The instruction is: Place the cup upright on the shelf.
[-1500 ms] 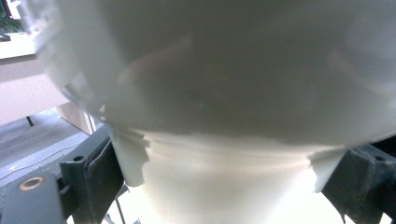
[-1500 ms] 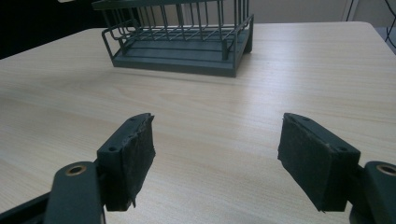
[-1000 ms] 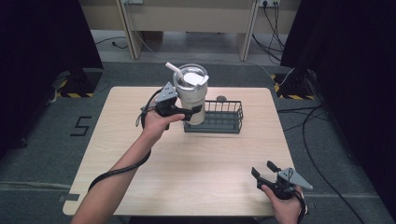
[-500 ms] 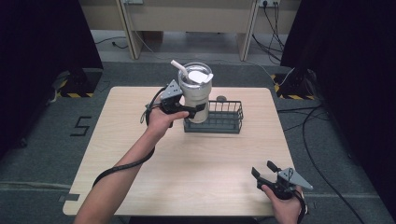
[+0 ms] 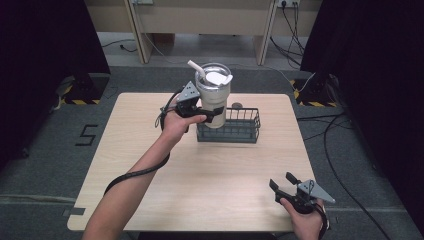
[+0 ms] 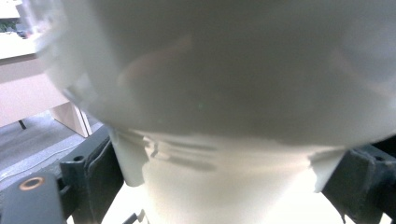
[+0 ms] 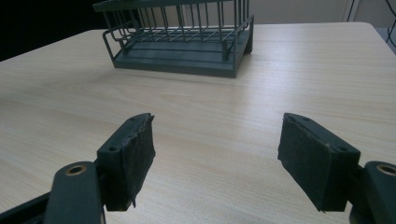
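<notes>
Right gripper [image 5: 286, 186] sits at lower right of the high view, fingers [image 7: 128, 158] spread apart on nothing, low over the tabletop [image 5: 210, 180] and well apart from the work. Farther up, centre frame, left gripper [image 5: 214, 114] has its fingers clamped on the tumbler [image 5: 214, 97] low on its body. Tumbler upright, long axis vertical, straw [image 5: 195, 69] leaning to upper left, held over the left end of the wire basket [image 5: 240, 131]; whether its base touches the basket floor can't be told. Left hand far nearer; next move looks straight down.

Pale wooden table [image 5: 150, 150] on grey carpet [image 5: 45, 165], a "5" marked [image 5: 88, 135] at its left. Light wooden furniture legs [image 5: 137, 30] behind, black curtains [image 5: 45, 45] both sides, cables [image 5: 345, 165] trailing right.
</notes>
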